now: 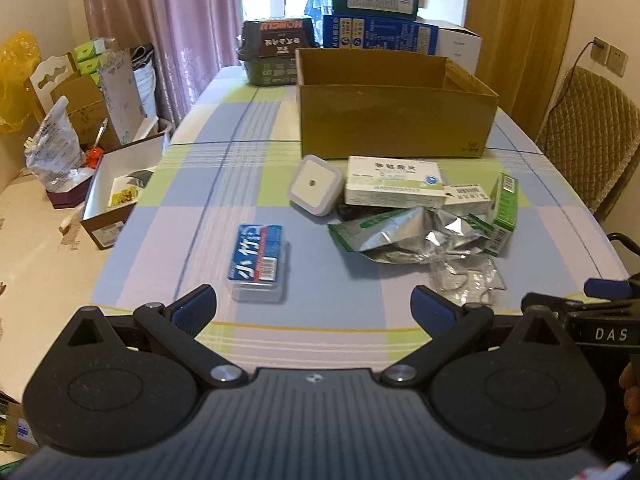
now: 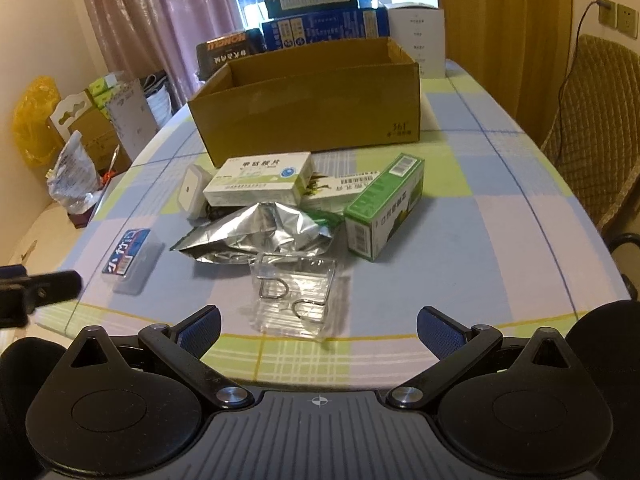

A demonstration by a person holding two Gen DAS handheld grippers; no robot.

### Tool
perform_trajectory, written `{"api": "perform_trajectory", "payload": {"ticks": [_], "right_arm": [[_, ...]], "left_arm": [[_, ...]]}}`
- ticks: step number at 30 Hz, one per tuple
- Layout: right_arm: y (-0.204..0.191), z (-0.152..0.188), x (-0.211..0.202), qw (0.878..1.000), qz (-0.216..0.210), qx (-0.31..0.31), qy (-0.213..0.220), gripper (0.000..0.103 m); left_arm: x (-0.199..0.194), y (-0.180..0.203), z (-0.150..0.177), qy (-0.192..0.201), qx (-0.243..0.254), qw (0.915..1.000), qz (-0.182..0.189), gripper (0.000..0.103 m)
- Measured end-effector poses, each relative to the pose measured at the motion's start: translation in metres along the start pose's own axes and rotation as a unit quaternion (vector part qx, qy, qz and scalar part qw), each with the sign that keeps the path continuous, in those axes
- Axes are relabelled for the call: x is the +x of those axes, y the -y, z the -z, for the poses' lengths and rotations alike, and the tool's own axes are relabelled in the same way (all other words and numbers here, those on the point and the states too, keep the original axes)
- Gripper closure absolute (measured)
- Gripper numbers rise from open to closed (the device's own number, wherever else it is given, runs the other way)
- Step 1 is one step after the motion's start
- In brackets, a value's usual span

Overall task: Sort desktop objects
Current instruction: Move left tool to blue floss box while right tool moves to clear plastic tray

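1. Claws: left claw (image 1: 314, 310) spread wide, empty, low over the near edge of the bench (image 1: 208, 184); right claw (image 2: 319, 330) likewise wide and empty.
2. Nearest items: blue-labelled clear case (image 1: 258, 262) lies flat just ahead of the left claw, apart from the rest; clear packet of metal hooks (image 2: 294, 292) lies just ahead of the right claw.
3. Pile beyond: crumpled foil pouch (image 2: 260, 234) touches the hook packet; green carton (image 2: 384, 208) lies on its side beside the pouch; white medicine box (image 2: 260, 178) rests on top of the pile; white square night light (image 1: 316, 184) leans at the pile's left.
4. Container: open cardboard box (image 2: 316, 108) stands upright behind the pile, contents not visible.
5. Surroundings: stacked cartons (image 1: 376, 12) behind the box; quilted chair (image 1: 588, 136) at the right.
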State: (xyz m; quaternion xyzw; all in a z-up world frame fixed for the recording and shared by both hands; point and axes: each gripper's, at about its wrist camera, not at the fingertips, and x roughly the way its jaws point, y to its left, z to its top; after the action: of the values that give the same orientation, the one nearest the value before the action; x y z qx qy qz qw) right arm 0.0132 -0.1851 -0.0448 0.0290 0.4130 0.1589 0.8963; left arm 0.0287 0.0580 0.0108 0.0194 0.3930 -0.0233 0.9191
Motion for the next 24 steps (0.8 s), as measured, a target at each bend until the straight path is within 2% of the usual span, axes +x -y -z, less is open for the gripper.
{"api": "perform_trajectory", "payload": {"ticks": [9,24], "right_arm": [[-0.004,0.004,0.013,1.000,0.004,-0.004,-0.012,0.002],[-0.018,0.004,0.050,1.000,0.007,-0.007,0.012,0.002]], "left_arm": [[0.006,-0.014,-0.005,-0.010,0.005,0.9999,-0.007,0.001],[0.041,-0.026,-0.017,-0.039,0.011,0.9992,0.002,0.001]]}}
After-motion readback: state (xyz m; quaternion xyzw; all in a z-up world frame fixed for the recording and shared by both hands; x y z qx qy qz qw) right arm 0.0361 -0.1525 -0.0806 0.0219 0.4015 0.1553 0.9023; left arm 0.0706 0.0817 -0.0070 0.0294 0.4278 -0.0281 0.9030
